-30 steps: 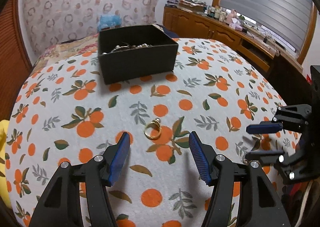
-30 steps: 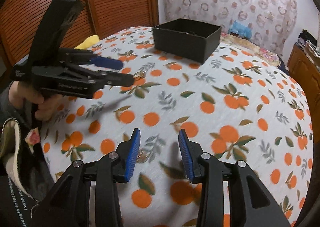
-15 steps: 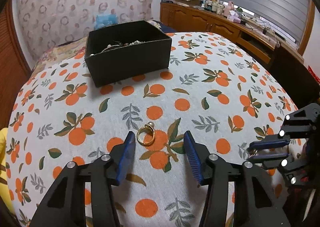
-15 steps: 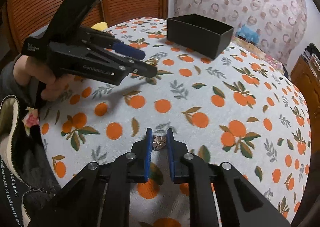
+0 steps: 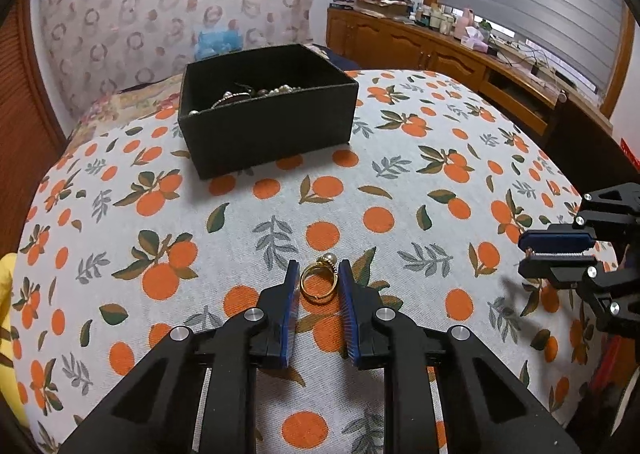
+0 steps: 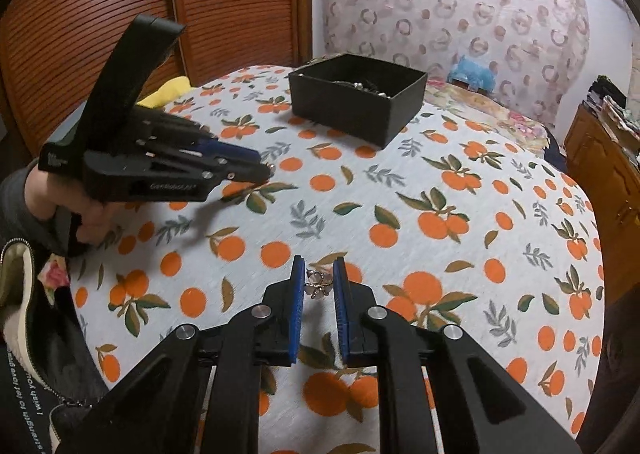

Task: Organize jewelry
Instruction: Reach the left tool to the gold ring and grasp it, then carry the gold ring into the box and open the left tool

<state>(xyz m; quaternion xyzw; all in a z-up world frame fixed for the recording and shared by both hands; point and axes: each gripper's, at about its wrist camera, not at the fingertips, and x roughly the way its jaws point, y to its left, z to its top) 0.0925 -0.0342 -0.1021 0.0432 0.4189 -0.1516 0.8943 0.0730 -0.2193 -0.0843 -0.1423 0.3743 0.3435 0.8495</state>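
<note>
Gold ring (image 5: 319,286) (pearl on top) sat between your left gripper (image 5: 319,308) pads, jaws closing on it; your right gripper (image 6: 319,304) was clamped on flower earring (image 6: 317,285).

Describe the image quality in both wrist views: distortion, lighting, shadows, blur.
Left wrist view: strong fisheye bend, dark vignette corners; soft indoor light; the gold ring between the closing left gripper is sharp. Right wrist view: same curvature; the right gripper grips a flower-shaped trinket, slightly soft; faint shadow under the other gripper on the tablecloth.
</note>
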